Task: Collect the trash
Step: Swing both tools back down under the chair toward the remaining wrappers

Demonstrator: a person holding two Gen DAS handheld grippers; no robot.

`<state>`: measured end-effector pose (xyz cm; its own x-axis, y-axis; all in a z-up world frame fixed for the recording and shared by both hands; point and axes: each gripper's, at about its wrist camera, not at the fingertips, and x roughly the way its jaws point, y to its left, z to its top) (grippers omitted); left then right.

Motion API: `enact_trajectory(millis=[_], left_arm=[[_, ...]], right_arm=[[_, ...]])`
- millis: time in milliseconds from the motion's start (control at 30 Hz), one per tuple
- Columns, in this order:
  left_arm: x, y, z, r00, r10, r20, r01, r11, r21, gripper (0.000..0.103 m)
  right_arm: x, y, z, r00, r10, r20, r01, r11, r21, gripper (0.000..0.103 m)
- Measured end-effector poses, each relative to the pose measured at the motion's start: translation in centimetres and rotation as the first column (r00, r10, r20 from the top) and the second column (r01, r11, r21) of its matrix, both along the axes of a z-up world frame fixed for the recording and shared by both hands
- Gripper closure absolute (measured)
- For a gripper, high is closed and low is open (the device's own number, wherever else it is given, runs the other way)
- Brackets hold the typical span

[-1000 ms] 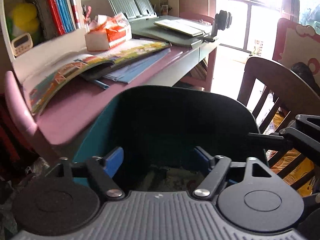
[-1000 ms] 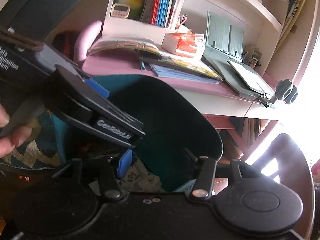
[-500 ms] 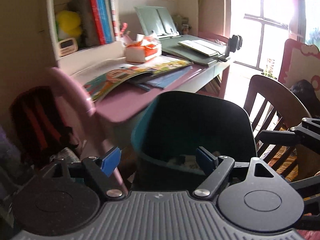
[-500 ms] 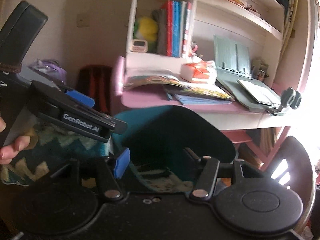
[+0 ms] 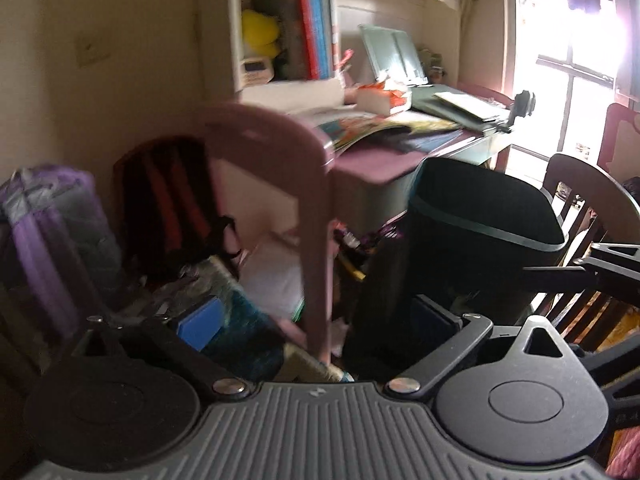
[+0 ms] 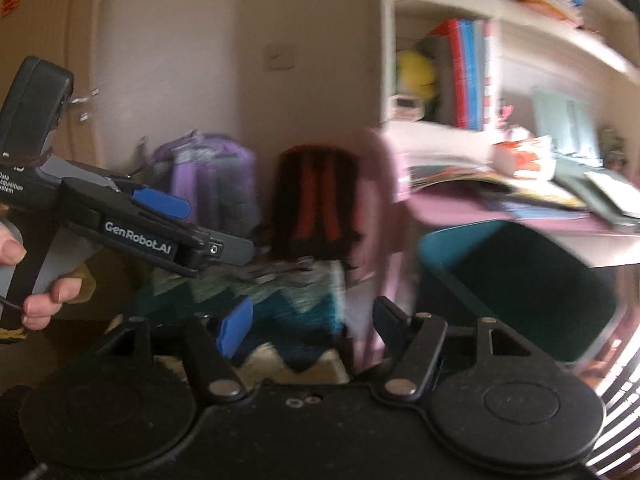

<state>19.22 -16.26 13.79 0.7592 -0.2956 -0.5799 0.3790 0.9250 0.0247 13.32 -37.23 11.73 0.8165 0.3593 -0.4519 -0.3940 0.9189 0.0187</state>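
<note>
Both sets of jaws stand spread with nothing between them. The left gripper (image 5: 316, 320) has its blue pads wide apart, one before the floor clutter, the other dark against the bin (image 5: 480, 216). The right gripper (image 6: 308, 326) is likewise released, framing a zigzag-patterned cloth (image 6: 296, 300) low on the floor.

Outward from the jaws: the bin, teal outside and dark within, stands on the floor just off the desk's near corner, beside a wooden chair (image 5: 584, 184). Its mouth is empty-looking from here, though the bottom is hidden. The pink chair (image 5: 280, 152) stands between the bin and two backpacks against the wall, one purple (image 6: 204, 184), one red and black (image 6: 316, 200). On the desk (image 5: 376, 160) lie open picture books and a tissue box (image 5: 384, 96) toward its back edge.

No piece of trash can be picked out for certain; both views are blurred, and the crumpled silvery stuff (image 5: 192, 280) under the pink chair may be a wrapper, or not.

This looks like the searching step, with nothing in hand. The next move calls for steadying the view, settling on one scrap among the floor clutter, and lowering one gripper over it, minding the chair legs.
</note>
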Motion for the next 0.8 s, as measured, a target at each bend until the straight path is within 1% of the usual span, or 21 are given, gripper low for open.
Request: enact_trajectory(millis=[67,167,300,400,433,500,600,667,733,767,800], left_arm=[[0.0,2.7,-1.5,1.0,0.018,-0.018,-0.019,1.0,-0.021,0.002],[0.2,7.1,-4.5,0.997,0.058,-0.045,-0.06,0.997,-0.046,0.001],[0.9,12.4,-10.0,0.986,0.148,-0.073,-0.151,0.988,-0.035,0.0],[1.0,16.4,-15.3,0.964,0.24,-0.116,-0.244,0.97,-0.02,0.0],[1.1,17.5,-17.2,0.95,0.282,-0.136,-0.286,0.958,-0.011,0.0],[1.3,19.9,-21.2,0.913,0.361,-0.19,-0.368,0.93,0.0,0.0],[1.7,22.8,-27.5,0.844,0.469,-0.261,-0.481,0.877,0.019,0.0],[2.1,24.2,-31.4,0.8,0.519,-0.3,-0.532,0.846,0.045,0.0],[2.4,25.2,-34.9,0.766,0.548,-0.336,-0.562,0.825,0.064,0.0],[3.0,25.5,-36.4,0.749,0.556,-0.361,-0.572,0.817,0.073,0.0],[3.4,25.7,-37.9,0.737,0.564,-0.374,-0.577,0.812,0.087,0.0]], right_arm=[[0.7,2.1,-1.1,1.0,0.026,-0.017,-0.025,1.0,0.004,0.036],[2.3,5.2,-3.4,0.996,0.061,-0.059,-0.06,0.998,0.018,0.036],[4.9,9.1,-7.8,0.986,0.097,-0.135,-0.09,0.995,0.051,0.035],[6.7,11.6,-11.4,0.977,0.115,-0.177,-0.102,0.991,0.081,0.035],[7.5,12.5,-13.0,0.974,0.126,-0.188,-0.11,0.99,0.094,0.035],[8.2,14.1,-15.8,0.966,0.144,-0.214,-0.126,0.987,0.096,0.034],[10.2,16.7,-20.9,0.941,0.159,-0.299,-0.151,0.987,0.049,0.034],[11.4,18.4,-24.3,0.924,0.137,-0.356,-0.145,0.989,0.004,0.034],[12.8,20.1,-27.9,0.904,0.112,-0.413,-0.142,0.989,-0.041,0.034],[13.5,20.8,-29.6,0.89,0.103,-0.443,-0.139,0.989,-0.049,0.034],[14.0,21.4,-31.1,0.883,0.111,-0.457,-0.146,0.988,-0.043,0.035]])
